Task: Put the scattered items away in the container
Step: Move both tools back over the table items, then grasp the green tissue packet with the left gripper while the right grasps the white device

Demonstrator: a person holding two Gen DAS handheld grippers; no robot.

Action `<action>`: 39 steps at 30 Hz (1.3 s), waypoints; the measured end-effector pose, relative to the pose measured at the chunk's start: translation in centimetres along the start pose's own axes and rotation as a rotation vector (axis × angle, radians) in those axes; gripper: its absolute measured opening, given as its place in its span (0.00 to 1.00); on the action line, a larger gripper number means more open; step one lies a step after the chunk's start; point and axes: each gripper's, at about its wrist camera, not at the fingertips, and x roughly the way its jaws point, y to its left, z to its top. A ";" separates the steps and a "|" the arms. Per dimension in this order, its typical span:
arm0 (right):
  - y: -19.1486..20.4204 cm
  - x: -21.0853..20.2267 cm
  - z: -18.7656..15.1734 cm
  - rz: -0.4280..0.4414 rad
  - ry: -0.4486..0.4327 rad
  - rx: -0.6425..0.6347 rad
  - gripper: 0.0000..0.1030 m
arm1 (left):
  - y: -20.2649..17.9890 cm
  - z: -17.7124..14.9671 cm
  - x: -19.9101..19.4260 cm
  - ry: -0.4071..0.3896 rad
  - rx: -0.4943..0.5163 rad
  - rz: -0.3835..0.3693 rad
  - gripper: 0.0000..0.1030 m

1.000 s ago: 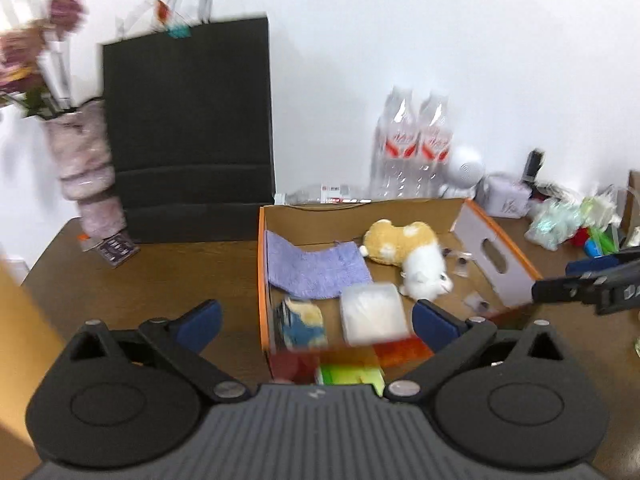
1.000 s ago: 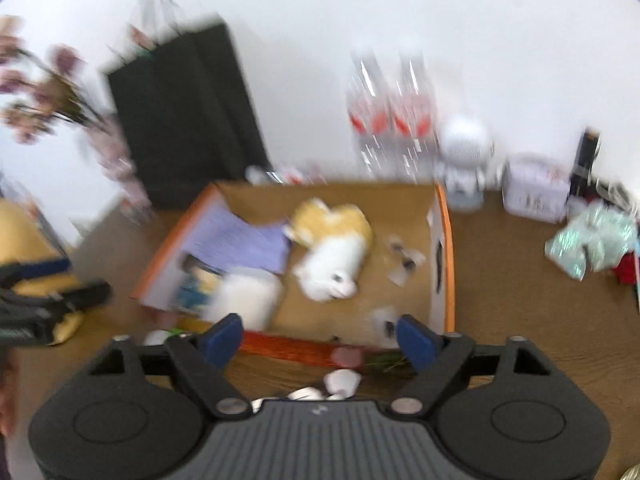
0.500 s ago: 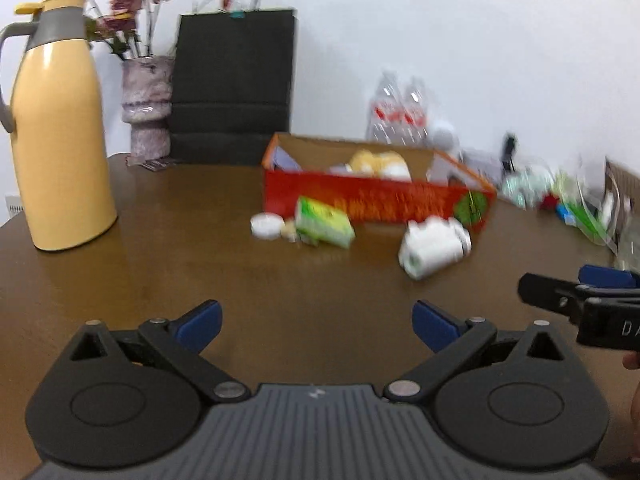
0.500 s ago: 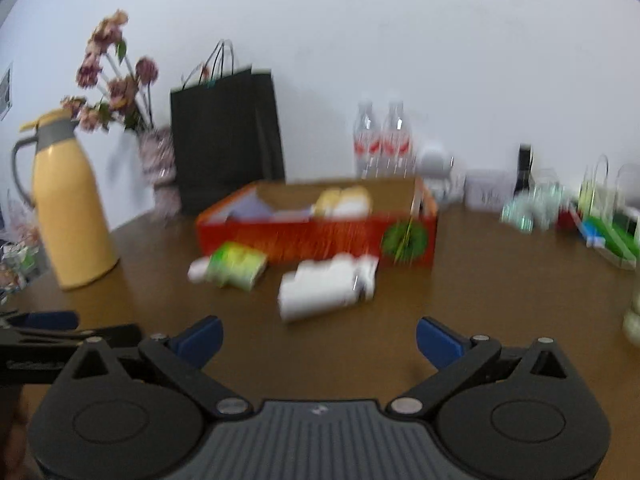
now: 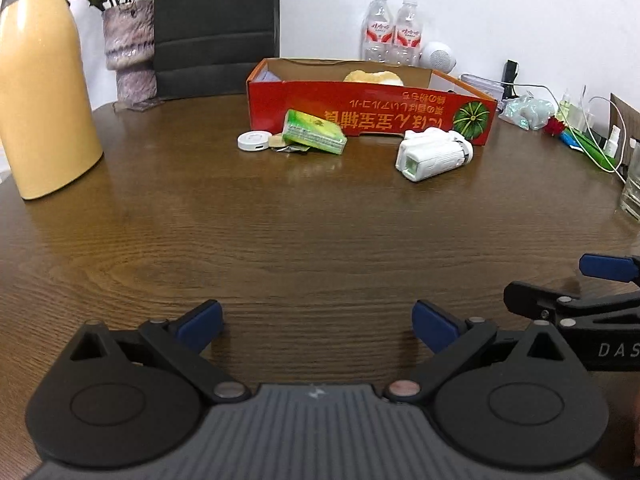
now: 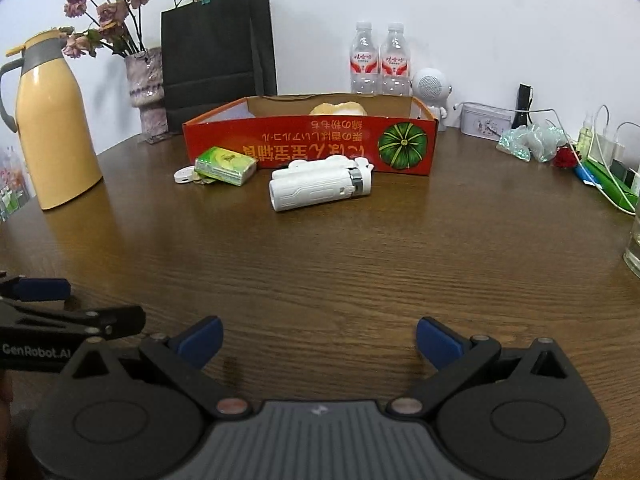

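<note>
A red cardboard box (image 5: 372,114) (image 6: 308,142) stands at the far middle of the brown table, with a yellow plush toy (image 5: 373,76) (image 6: 338,109) inside. In front of it lie a green packet (image 5: 314,133) (image 6: 226,165), a white round disc (image 5: 253,141) (image 6: 183,175) and a white binocular-like device (image 5: 434,154) (image 6: 320,187). My left gripper (image 5: 317,322) and right gripper (image 6: 319,338) are both open and empty, low over the near table edge, far from the items.
A yellow thermos (image 5: 42,88) (image 6: 50,120) stands at the left. A vase with flowers (image 6: 146,92), a black paper bag (image 6: 218,52), two water bottles (image 6: 380,64), a white speaker (image 6: 430,88) and cluttered small things (image 6: 532,142) line the back and right. A glass (image 6: 634,248) stands at the right edge.
Both grippers have pulled back from over the box and dropped low to the near table edge. The view went from looking down into the box to seeing its front side.
</note>
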 end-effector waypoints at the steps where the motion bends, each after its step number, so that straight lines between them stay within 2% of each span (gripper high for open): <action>1: 0.0 0.0 0.2 0.003 -0.003 -0.001 1.00 | 0.3 0.3 0.0 -0.010 -0.002 -0.007 1.00; 4: -0.4 0.3 2.1 0.017 -0.029 -0.011 1.00 | 1.2 2.8 0.2 -0.064 -0.001 -0.018 1.00; 6: -0.6 1.3 3.9 0.022 -0.051 -0.035 1.00 | 1.8 5.2 1.3 -0.093 0.026 -0.051 1.00; 8: -0.8 3.0 5.8 0.035 -0.065 -0.076 1.00 | 2.3 7.8 3.4 -0.088 0.038 -0.056 1.00; 10: -1.0 5.6 7.6 0.038 -0.054 -0.099 1.00 | 2.6 10.2 5.8 -0.074 0.037 -0.030 1.00; 13: -1.5 8.9 9.3 0.050 -0.021 -0.091 1.00 | 3.2 12.1 8.6 -0.068 0.029 0.001 1.00; 15: -1.7 10.6 10.2 0.052 -0.007 -0.095 1.00 | 4.1 12.3 9.8 -0.065 -0.017 -0.002 1.00; 18: -1.5 12.2 10.6 0.039 -0.005 -0.127 1.00 | 5.7 11.2 10.9 -0.044 -0.108 -0.046 1.00; 21: -1.1 12.9 10.4 0.031 -0.028 -0.208 1.00 | 6.4 10.1 11.3 -0.026 -0.139 -0.073 1.00; 24: -1.2 14.1 10.8 0.063 0.020 -0.227 1.00 | 6.3 10.0 11.5 -0.038 -0.119 -0.069 1.00; 28: -2.7 14.6 11.0 0.119 0.035 -0.114 0.95 | 5.6 10.1 11.8 -0.056 -0.097 -0.073 1.00; 34: -4.6 13.0 10.7 0.112 0.048 -0.001 0.94 | 3.0 12.1 11.8 -0.136 0.031 -0.060 1.00; 37: -5.7 12.0 10.0 0.106 0.032 0.046 0.95 | 1.5 13.5 13.0 -0.126 0.088 -0.089 1.00; 39: -6.1 11.7 9.5 0.094 0.021 0.055 0.95 | 0.9 14.4 14.0 -0.107 0.086 -0.108 1.00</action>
